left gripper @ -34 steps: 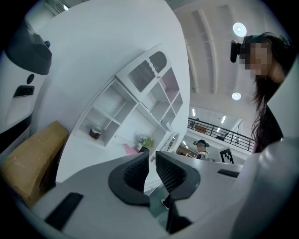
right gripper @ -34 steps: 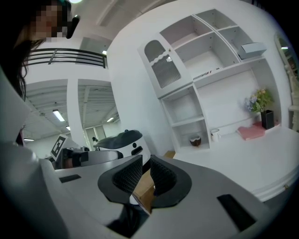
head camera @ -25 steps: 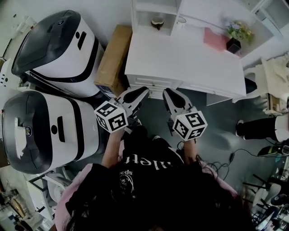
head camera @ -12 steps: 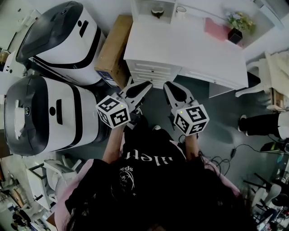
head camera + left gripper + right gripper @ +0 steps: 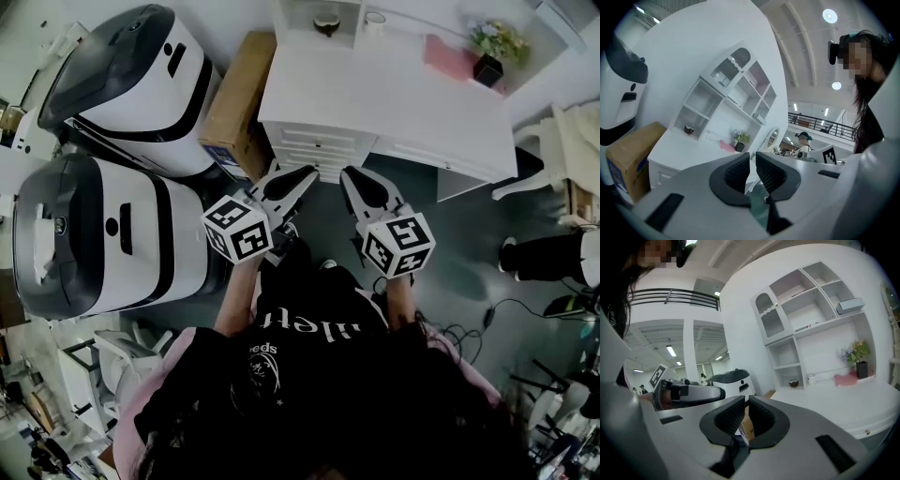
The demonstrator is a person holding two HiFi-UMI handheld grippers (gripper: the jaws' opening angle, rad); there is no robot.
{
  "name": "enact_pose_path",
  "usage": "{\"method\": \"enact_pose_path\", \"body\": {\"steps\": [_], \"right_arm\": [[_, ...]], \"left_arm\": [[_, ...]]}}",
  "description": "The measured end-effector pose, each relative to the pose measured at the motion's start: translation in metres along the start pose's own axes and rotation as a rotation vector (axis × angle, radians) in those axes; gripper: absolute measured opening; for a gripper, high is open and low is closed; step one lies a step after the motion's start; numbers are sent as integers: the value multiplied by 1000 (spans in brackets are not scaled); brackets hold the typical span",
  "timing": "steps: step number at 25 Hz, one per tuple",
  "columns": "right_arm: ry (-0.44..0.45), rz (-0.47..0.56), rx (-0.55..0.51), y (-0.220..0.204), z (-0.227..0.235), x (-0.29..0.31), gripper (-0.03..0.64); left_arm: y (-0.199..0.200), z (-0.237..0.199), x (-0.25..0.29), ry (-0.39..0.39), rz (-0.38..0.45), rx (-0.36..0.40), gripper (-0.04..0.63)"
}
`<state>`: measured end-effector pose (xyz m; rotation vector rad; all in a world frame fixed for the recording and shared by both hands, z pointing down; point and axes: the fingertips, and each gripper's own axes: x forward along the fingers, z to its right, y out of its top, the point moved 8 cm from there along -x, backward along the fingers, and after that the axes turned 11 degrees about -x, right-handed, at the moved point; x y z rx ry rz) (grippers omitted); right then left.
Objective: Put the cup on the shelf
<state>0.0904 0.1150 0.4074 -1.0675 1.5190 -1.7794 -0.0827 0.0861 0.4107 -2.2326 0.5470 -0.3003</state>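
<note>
A small white cup (image 5: pixel 375 21) stands on the white desk (image 5: pixel 394 103) at the foot of the white shelf unit (image 5: pixel 319 11), next to a brown bowl (image 5: pixel 327 21). In the right gripper view the cup (image 5: pixel 811 378) sits right of the bowl (image 5: pixel 793 383), below the open shelf compartments (image 5: pixel 806 315). Both grippers hang in the air in front of the desk, well short of the cup. My left gripper (image 5: pixel 298 176) (image 5: pixel 752 157) is shut and holds nothing. My right gripper (image 5: pixel 352 178) (image 5: pixel 746 401) also has its jaws together, with nothing between them.
Two large white-and-dark machines (image 5: pixel 122 94) (image 5: pixel 84 244) stand at the left, with a cardboard box (image 5: pixel 239 103) beside the desk. A pink item (image 5: pixel 450 58) and a potted plant (image 5: pixel 495 47) are on the desk's right. Another person's legs (image 5: pixel 553 258) and cables (image 5: pixel 487 323) are at the right.
The desk sits slightly higher in the head view and both grippers have edged a little toward it. Both pairs of jaws look the same.
</note>
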Motion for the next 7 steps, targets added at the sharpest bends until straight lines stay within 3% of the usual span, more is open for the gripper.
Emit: {"method": "enact_pose_path", "body": {"steps": [7], "right_arm": [[7, -2, -2, 2, 3, 2, 60]], "left_arm": [[1, 2, 6, 3, -11, 7, 51]]}}
